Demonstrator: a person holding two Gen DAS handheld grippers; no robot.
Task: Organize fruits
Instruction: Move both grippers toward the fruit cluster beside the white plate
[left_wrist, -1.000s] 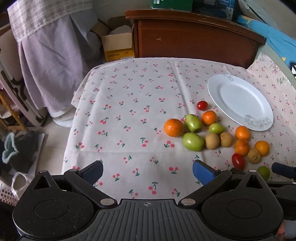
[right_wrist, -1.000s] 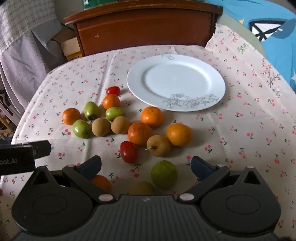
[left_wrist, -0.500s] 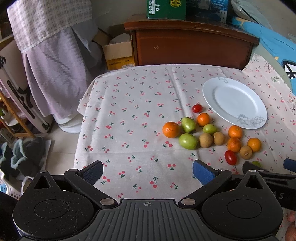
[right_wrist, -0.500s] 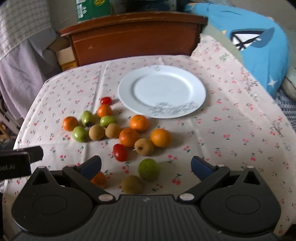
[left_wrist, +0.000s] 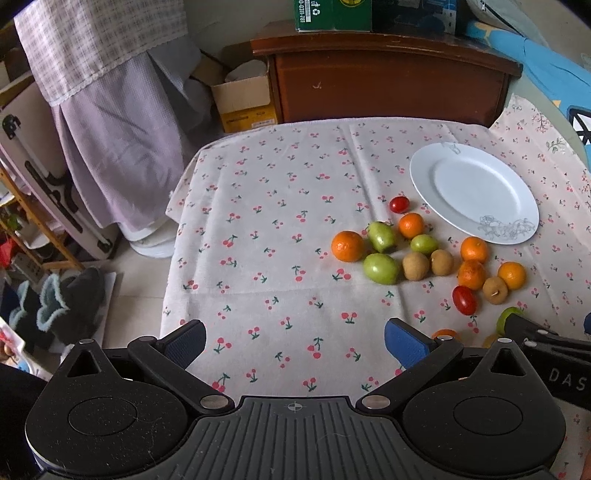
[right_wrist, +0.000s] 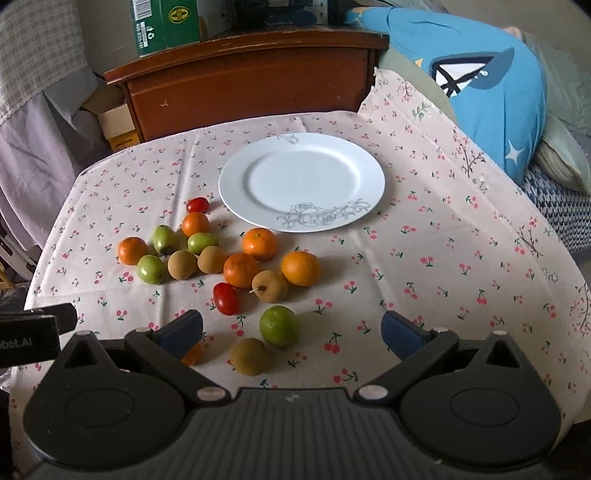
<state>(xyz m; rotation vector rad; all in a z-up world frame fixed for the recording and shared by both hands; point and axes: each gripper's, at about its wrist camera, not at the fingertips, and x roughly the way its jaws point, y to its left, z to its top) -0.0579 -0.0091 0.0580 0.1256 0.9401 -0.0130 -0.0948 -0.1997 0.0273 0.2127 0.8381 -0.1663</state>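
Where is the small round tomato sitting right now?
In the right wrist view, the small round tomato lies on the tablecloth just left of the white plate, with an orange directly in front of it.

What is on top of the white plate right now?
Nothing: the white plate shows only its grey flower print. All the fruits lie on the tablecloth beside it. What lies beneath the plate is hidden.

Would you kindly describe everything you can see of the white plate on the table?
The white plate is round and glossy, ceramic by its look, with a broad flat rim around a shallow well. A grey line drawing of flowers marks the near rim, and a smaller sprig the far rim. It lies flat on the cherry-print tablecloth, beyond the scattered fruit, and holds nothing. No fruit touches it; the small red tomato lies close by its left edge.
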